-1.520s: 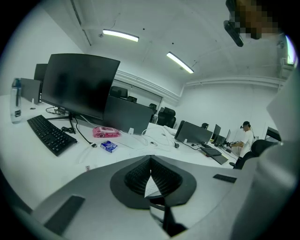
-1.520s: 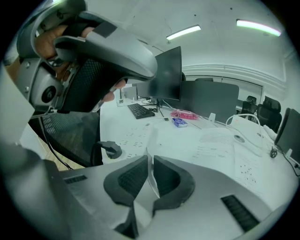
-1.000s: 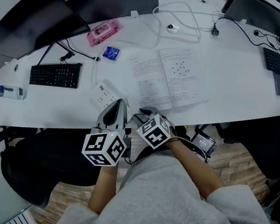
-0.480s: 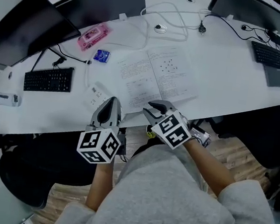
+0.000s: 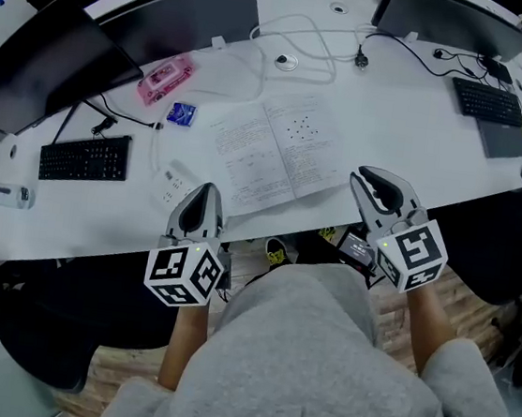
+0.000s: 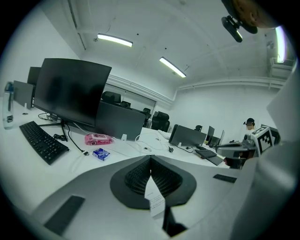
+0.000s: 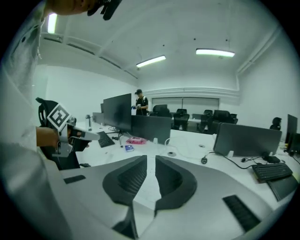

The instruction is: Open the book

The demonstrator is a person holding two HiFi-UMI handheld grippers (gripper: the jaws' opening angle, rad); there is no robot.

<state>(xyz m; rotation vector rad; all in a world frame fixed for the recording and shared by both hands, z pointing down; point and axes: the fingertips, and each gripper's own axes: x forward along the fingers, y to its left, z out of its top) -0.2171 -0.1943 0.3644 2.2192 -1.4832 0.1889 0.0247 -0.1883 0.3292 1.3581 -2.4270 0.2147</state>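
**A:** Which claw stood nearer the book [image 5: 273, 152]?

**B:** The left claw [image 5: 208, 190]. It hung over the near edge of the surface [image 5: 413, 127], just beside the book's near left corner. Its jaws were together at the tips. A strip of printed white showed in the slit behind the tips. Whether that paper was nipped or merely lay beneath, I could not tell.

**A:** And the right claw [image 5: 370, 180]?

**B:** It stood near the book's near right corner, apart from the page. Its jaws had just been closing and stood a narrow slit apart, with nothing between them.

**A:** How did the book lie from the two claws?

**B:** It lay ahead of them and between them, flat on the surface, both pages facing up. The spine ran away from the person, leaning a little to the right. The open spread ran across, left to right.

**A:** What would a coming move turn on?

**B:** In my judgement the opening was already done. Any further page work would fall to the left claw, with a short reach forward and to the right.

**A:** Anything beyond the book?

**B:** A blue packet [image 5: 180, 114] and a pink case [image 5: 165, 79] lay past its far left corner, well clear.
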